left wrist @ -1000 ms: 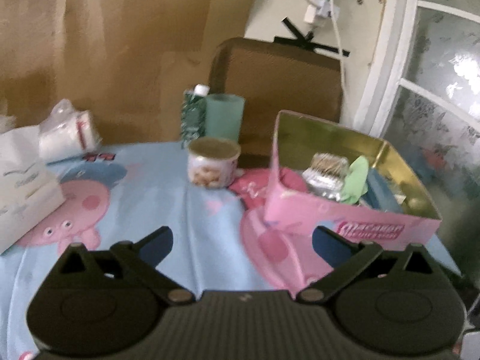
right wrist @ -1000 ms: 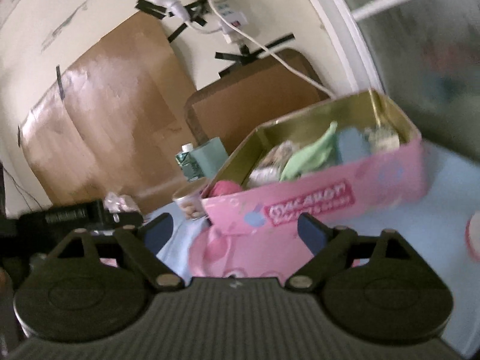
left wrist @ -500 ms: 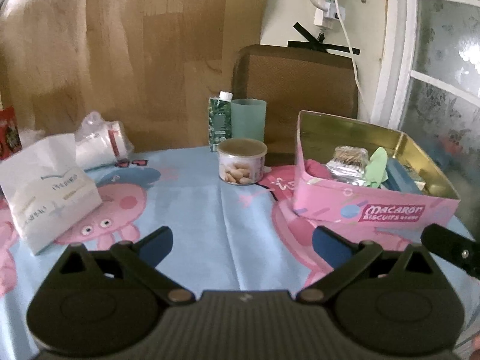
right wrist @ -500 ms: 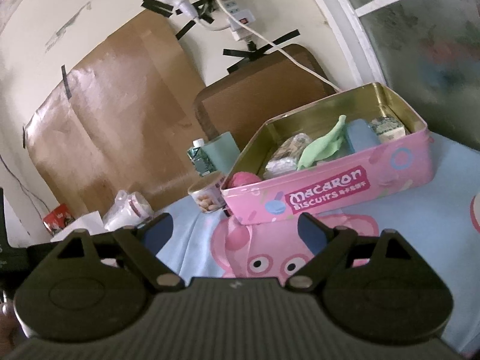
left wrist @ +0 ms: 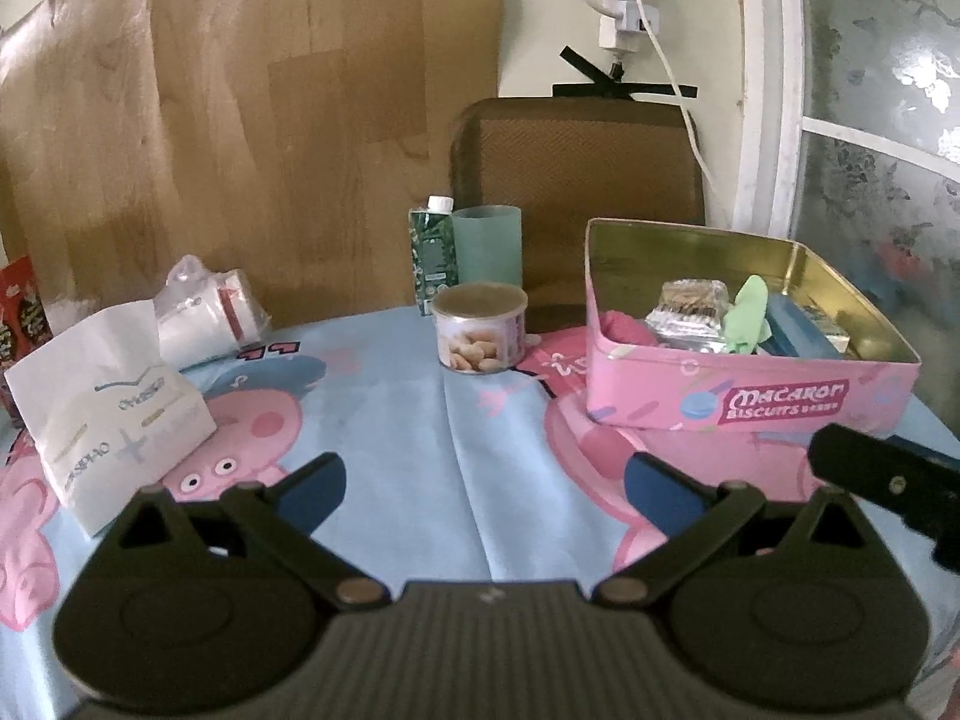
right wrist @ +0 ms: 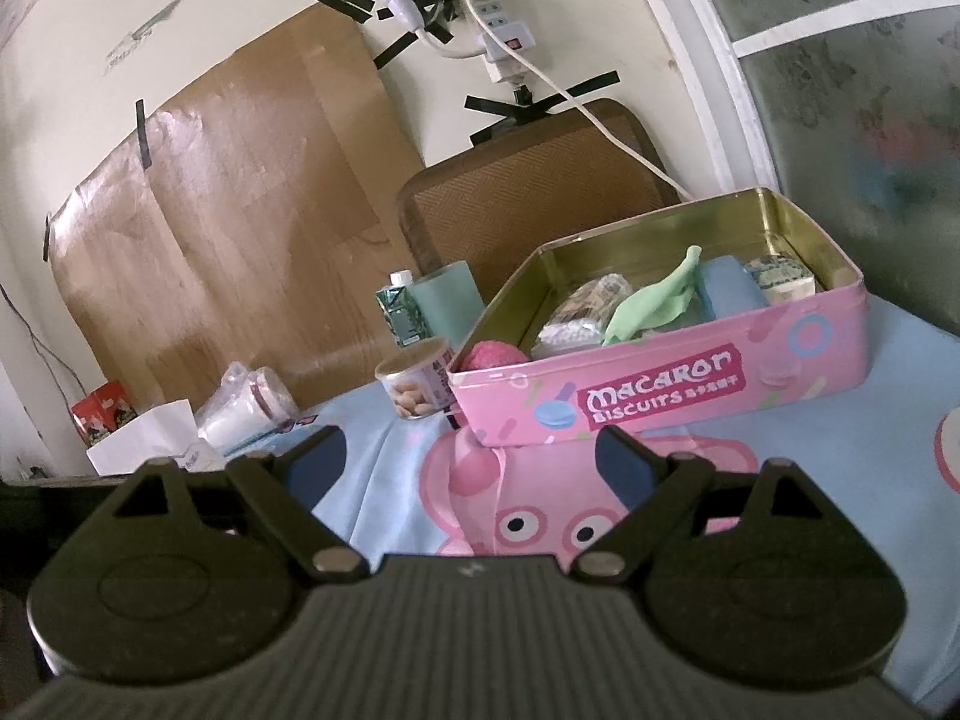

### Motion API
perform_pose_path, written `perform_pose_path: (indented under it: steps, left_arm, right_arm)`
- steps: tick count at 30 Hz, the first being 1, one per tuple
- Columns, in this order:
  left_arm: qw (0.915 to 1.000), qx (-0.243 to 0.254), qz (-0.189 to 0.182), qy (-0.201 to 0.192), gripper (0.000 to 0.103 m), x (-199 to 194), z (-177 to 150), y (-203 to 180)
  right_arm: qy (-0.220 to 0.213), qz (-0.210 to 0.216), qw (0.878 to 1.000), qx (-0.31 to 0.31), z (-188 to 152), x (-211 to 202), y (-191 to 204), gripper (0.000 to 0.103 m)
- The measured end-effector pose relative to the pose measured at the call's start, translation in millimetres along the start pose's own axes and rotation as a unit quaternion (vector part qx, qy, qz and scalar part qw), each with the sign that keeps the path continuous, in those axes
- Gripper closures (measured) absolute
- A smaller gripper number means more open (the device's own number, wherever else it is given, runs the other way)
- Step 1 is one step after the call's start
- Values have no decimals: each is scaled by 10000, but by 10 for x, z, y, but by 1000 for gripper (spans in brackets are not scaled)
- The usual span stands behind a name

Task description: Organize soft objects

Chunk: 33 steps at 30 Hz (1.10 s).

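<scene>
pink tin (left wrist: 714,402) with "macaron biscuits" on its side sat open on the worktop (left wrist: 420,420), which was covered in a blue cartoon-pig cloth. inside it we saw the soft things packed together: a pink ball (right wrist: 495,355) in the near-left corner, a foil-wrapped packet (left wrist: 690,315), a green piece (right wrist: 657,300) draped over the middle, and a blue block (right wrist: 729,288) beside it. we held the left tool (left wrist: 483,483) low over the bare cloth, its blue-tipped fingers spread wide and holding nothing. our right tool (right wrist: 465,459) hung in front of the tin, equally wide and empty; its dark body showed at the right edge of the left wrist view. a small can of nuts (left wrist: 480,327) stood just left of the tin, and a white paper bag (left wrist: 114,414) lay further left
</scene>
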<state>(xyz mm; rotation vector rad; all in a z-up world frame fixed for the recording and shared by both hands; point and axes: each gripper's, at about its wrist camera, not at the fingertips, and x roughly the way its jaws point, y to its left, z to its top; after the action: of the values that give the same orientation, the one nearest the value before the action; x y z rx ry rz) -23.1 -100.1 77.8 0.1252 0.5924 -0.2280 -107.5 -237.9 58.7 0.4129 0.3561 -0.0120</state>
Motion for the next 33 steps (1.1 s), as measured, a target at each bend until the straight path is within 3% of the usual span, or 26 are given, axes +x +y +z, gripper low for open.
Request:
perform_pose_path:
  steps: [10,33]
  left_arm:
    - [9998,108,195,-8,0,-1,-22,-31]
    - [9995,102,-61,293,0,85,-66,-57]
  right_arm:
    - [25,4,10000,5,-22,7,-3,11]
    - [92,24,9999,81,-70,45,-29,11]
